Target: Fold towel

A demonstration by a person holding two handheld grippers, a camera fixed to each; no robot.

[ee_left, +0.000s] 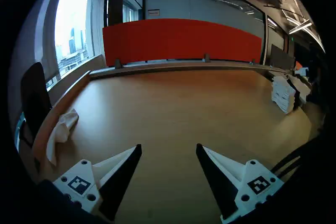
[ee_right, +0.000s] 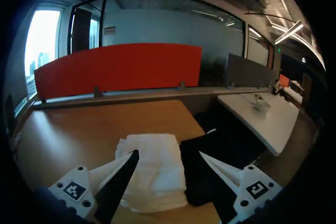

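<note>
Left gripper (ee_left: 168, 146) is held open and empty over the bare middle of the tabletop (ee_left: 176, 106). Crumpled towel (ee_left: 63, 129) is parked at the left edge, likely queued for folding. Right gripper (ee_right: 168, 152) is spread open above the folded stack (ee_right: 155, 161) at the right edge, nothing gripped.

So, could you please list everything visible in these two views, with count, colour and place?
table: one, brown wood, in the foreground
partition: one, red, along the table's far edge
loose towel: one, white, crumpled at the table's left edge
folded towels: one stack, white, on the table near its right edge
dark item: one, black, beside the stack; cannot tell what it is
desk: one, white, right of the table
chair: one, dark, beyond the table's left edge
window: one, bright, far left
left gripper: one, white and black, open, holding nothing
right gripper: one, white and black, open, aimed at the folded towels
</note>
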